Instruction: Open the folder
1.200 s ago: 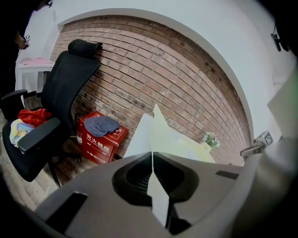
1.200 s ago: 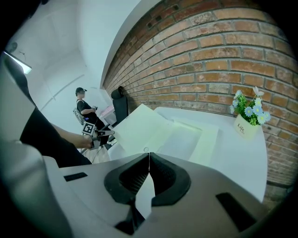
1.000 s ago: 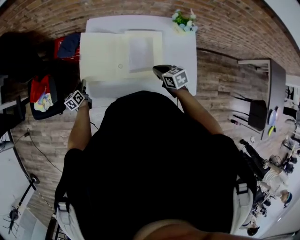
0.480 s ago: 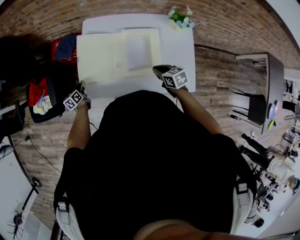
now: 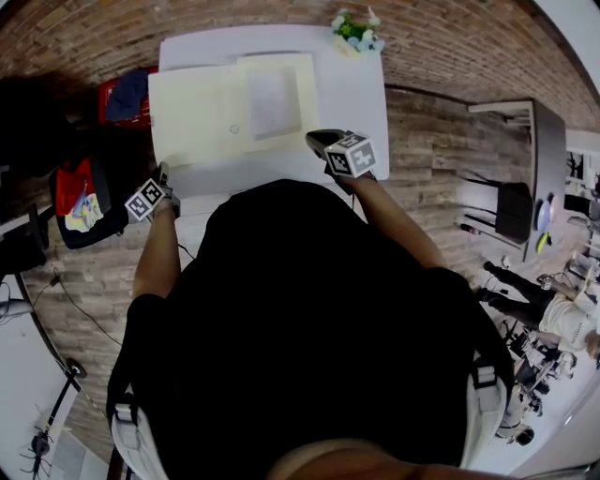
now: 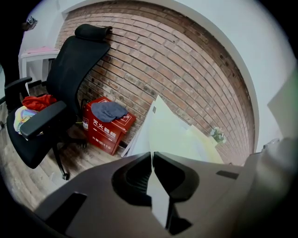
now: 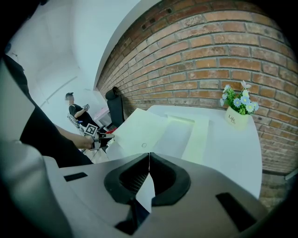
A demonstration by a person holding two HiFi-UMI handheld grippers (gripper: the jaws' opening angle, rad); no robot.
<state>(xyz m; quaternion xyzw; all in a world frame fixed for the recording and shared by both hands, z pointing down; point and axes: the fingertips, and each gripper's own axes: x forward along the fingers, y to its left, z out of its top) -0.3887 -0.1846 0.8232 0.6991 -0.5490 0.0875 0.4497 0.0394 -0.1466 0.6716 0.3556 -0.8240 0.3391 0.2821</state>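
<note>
Two grippers sit closest, both clenched with the jaw tips meeting on nothing. The left gripper (image 6: 152,154) hangs off the near left corner of the white table (image 5: 361,103), clear of its top. The right gripper (image 7: 149,155) hovers at the table's near edge, just beside the near right corner of the folder (image 5: 197,112). That cream folder lies spread open and flat on the table, its left leaf reaching the table's left edge and a pale sheet (image 5: 270,101) resting on its right leaf. At the far right corner stands a small flower pot (image 5: 354,28). Left of the table are a black office chair (image 6: 70,83) and a red box (image 6: 106,128) against the brick wall (image 6: 186,79).
</note>
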